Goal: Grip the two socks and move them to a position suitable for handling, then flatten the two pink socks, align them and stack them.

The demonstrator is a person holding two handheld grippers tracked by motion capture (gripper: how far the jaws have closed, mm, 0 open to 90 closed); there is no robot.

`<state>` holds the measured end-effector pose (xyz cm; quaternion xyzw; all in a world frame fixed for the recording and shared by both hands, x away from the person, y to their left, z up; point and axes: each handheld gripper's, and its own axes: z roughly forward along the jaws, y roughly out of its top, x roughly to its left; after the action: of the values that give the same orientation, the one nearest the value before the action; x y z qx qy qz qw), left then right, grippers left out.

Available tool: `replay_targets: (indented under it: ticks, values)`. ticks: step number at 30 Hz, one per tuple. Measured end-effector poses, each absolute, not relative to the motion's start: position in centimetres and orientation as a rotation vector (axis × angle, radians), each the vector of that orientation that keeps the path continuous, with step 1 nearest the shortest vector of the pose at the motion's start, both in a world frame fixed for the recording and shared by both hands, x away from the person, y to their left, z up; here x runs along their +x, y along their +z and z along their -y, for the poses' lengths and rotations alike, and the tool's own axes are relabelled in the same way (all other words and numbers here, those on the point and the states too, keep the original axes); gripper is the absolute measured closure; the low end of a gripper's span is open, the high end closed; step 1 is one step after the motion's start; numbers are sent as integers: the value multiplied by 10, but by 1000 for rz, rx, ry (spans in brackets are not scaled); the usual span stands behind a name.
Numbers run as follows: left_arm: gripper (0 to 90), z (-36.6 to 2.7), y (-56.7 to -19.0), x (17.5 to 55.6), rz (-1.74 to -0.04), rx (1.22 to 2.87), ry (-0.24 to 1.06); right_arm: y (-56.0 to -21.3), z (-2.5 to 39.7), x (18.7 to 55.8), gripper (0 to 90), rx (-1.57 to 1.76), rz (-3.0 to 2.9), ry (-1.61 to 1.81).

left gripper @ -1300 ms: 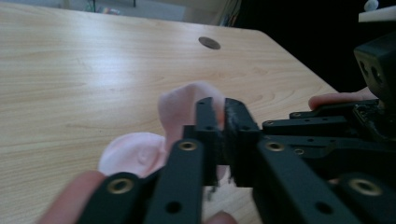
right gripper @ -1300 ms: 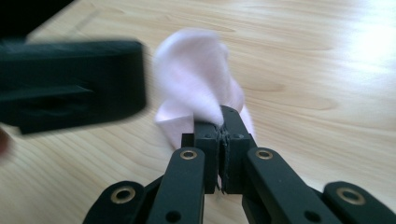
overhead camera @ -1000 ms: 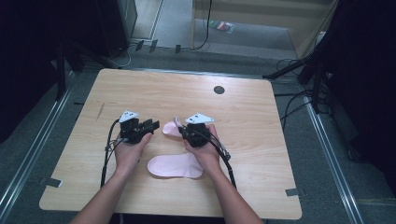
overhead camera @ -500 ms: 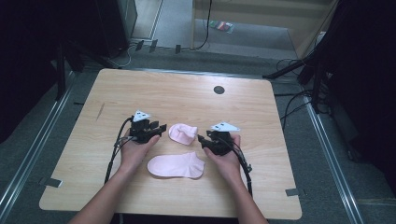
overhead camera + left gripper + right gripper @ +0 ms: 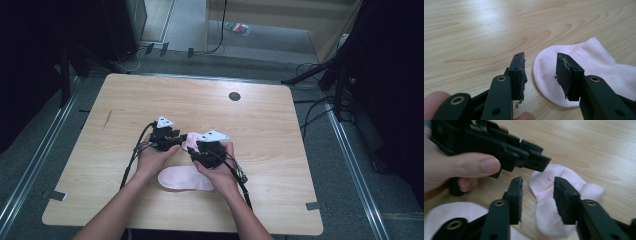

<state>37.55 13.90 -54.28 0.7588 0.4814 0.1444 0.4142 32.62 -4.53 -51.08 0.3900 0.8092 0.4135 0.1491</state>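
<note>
While the high view hides the small folded pale pink sock (image 5: 189,142) between both grippers on the light wooden surface (image 5: 280,125), the left gripper (image 5: 541,75) and right gripper (image 5: 537,195) views show each one's jaws apart, straddling its edge. A second flat pink sock (image 5: 184,178) lies nearer the person.

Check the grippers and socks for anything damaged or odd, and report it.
The left gripper's pads look frayed, with loose fibres at the edges. The far sock lies bunched; the near sock lies flat. Nothing else stands out.

Left tongs (image 5: 540,75), right tongs (image 5: 537,198) agape, seemingly near-touching.
</note>
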Motion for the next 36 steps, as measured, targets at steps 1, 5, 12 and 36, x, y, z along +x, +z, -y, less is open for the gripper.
replay_targets:
  ticks: [1,5,12,36]
  values:
    - [623,-139,-544,377,-1212,1916,355,-519,43,332,545,1152,-2341,1146]
    - [716,-136,-547,378,-1224,1941,311,-537,43,340,600,1215,-2316,965]
    - [881,-134,-542,376,-1237,2015,357,-534,76,342,900,1382,-2186,1047]
    - [878,-161,-544,356,-1331,1910,306,-521,55,336,590,1146,-2342,1204]
